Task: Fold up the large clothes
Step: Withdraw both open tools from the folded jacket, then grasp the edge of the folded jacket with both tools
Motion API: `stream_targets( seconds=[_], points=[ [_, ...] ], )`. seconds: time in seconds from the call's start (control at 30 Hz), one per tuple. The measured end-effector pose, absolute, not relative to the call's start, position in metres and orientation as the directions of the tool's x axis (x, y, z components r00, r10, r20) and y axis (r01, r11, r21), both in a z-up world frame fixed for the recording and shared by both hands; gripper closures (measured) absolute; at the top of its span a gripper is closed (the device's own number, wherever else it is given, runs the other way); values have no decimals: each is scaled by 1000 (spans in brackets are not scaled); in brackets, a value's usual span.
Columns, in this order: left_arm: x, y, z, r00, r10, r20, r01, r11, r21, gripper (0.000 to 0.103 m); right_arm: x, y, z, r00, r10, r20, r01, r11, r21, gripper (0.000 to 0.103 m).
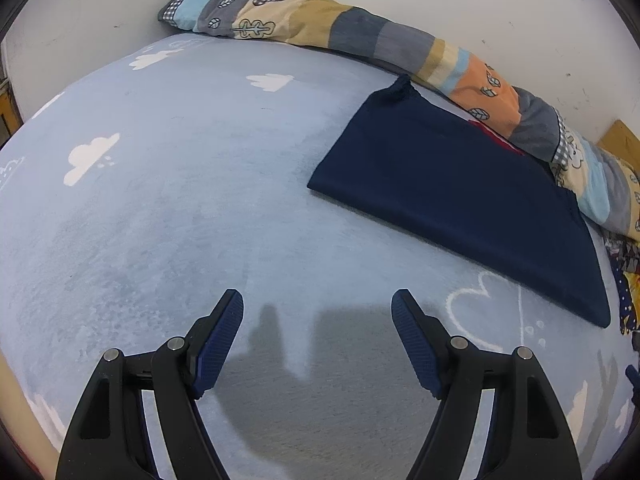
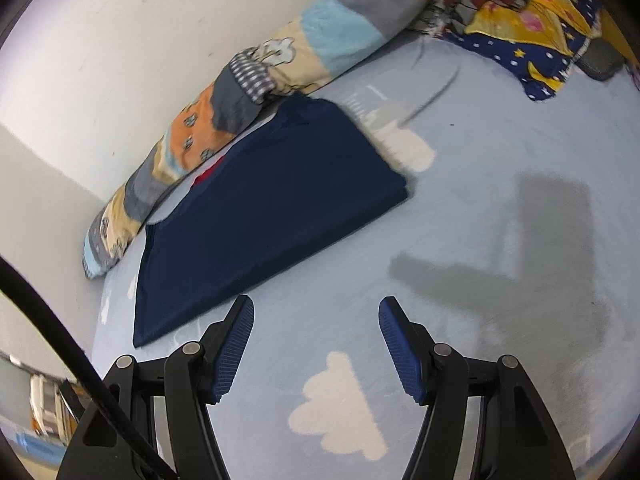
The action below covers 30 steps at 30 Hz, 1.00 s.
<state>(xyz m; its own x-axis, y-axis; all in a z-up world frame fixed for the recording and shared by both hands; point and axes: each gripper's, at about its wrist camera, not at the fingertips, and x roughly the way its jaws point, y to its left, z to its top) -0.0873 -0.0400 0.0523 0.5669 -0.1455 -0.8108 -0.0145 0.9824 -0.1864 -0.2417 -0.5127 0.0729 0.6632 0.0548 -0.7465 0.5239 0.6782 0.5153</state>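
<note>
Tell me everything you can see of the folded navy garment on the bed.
The navy garment is folded into a flat, roughly rectangular stack with fairly straight edges; it looks like soft knit or fleece. A small red patch peeks out along its far edge. It lies on the light blue cloud-print sheet, its far side against the striped rolled quilt by the wall. One far corner sticks up slightly. Neither claw touches it.

Bright even indoor light, soft grey shadows on the bedspread, strong fisheye bending with dark corners, left view sharp, right view motion-blurred, no glare
</note>
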Motion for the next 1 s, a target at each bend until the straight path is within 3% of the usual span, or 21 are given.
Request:
stream_targets(
  seconds=[0.37,0.7,0.8,0.9,1.0],
  points=[
    [-81,-36,48,548,-198,-812,-12,970,-244,27,-241,-569,29,760,123,-638,526,459,716,33],
    [-76,-27,45,542,-205,-815,-26,965,-260,27,-210,-588,-3,811,152,-565,487,359,796,34],
    [-75,-27,45,540,-206,-816,-23,966,-259,27,-197,-590,-19,798,153,-583,516,326,792,38],
    [-73,-26,44,537,-216,-815,-23,962,-270,27,-186,-595,-31,801,142,-582,523,308,795,49],
    [-70,-23,42,528,-253,-811,-32,948,-316,27,-169,-600,-32,828,122,-548,488,326,810,50]
  ],
)
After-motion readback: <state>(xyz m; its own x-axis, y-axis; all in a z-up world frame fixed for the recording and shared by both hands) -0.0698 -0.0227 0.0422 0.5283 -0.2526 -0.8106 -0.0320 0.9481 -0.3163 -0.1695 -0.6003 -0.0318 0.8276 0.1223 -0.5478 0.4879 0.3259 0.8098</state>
